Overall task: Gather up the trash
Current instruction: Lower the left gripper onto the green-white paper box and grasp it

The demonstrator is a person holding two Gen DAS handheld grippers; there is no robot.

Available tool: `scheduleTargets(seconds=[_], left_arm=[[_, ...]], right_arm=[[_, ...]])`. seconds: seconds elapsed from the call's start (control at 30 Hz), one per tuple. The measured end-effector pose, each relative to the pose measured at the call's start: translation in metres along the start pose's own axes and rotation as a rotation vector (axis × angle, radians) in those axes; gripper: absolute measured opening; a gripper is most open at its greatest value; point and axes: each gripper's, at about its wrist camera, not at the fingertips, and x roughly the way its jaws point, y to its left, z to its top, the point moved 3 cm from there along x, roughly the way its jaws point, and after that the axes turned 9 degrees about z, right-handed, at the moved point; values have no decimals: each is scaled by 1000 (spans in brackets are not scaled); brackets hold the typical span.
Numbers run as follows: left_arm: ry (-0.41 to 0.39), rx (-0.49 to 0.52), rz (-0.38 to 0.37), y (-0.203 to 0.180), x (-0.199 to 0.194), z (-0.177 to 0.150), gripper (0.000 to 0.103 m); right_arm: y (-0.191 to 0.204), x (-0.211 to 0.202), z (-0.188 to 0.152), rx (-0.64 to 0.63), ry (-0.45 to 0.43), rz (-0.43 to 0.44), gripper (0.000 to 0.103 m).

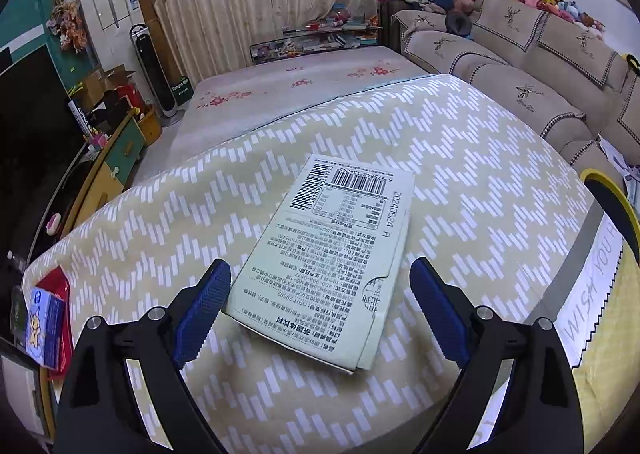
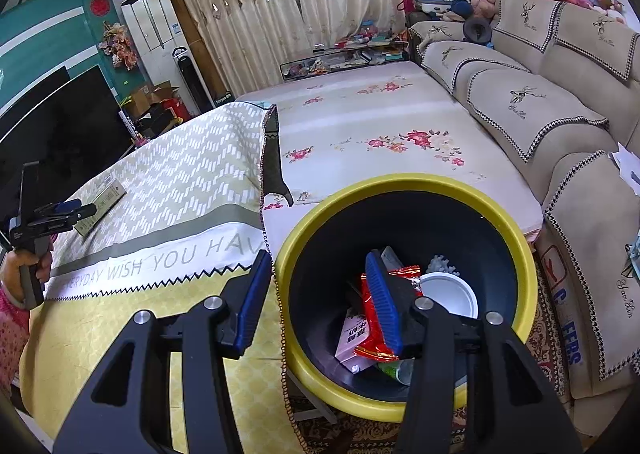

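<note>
Left gripper (image 1: 320,306) is spread wide at the frame's bottom, pads either side of the flattened carton (image 1: 328,258) lying centre frame on the tablecloth (image 1: 460,142), not pressing it. Right gripper (image 2: 320,302) is half-spread, empty, over the yellow-rimmed bin (image 2: 404,184) at lower right.

The flattened carton (image 1: 328,254) is matt printed cardboard, lying on the bench's woven cloth cover (image 1: 460,158) with its zigzag pattern. The left claw (image 1: 320,302) has ribbed blue rubbery pads on matt black plastic arms with shiny metal pins. The bin (image 2: 400,184) is smooth plastic; inside, a glossy red foil wrapper (image 2: 370,318).
</note>
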Motion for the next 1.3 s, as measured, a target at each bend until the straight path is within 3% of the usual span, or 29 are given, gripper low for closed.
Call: scheduleTargets(seconds=[0.33,0.43,0.63,0.87,1.03,1.07,1.1,1.3], left_arm=[[-37,114,54,2,10,6,93],[-34,131,26,1,19,8,93],[-20,119,-11,1,23,6,82],[-59,91,-8,-24,-18,-3,74],[-119,109,-14,-74,-66,-3,73],[-132,120,-30,-88,-76,-3,41],[-133,135,-33,-103,-85,-1,30],[-138,175,-102,-179,-114,10,27]], right_arm=[[-3,0,0,14,3,9,50],[-2,0,0,13,3,11,50],[-1,1,1,12,9,23,50],[-2,-5,1,10,-3,36,50],[-10,-24,-1,8,-32,29,50],[-13,-29,-2,12,-40,27,50],[-17,-34,-2,17,-48,26,50],[-39,-61,-7,56,-100,44,50]])
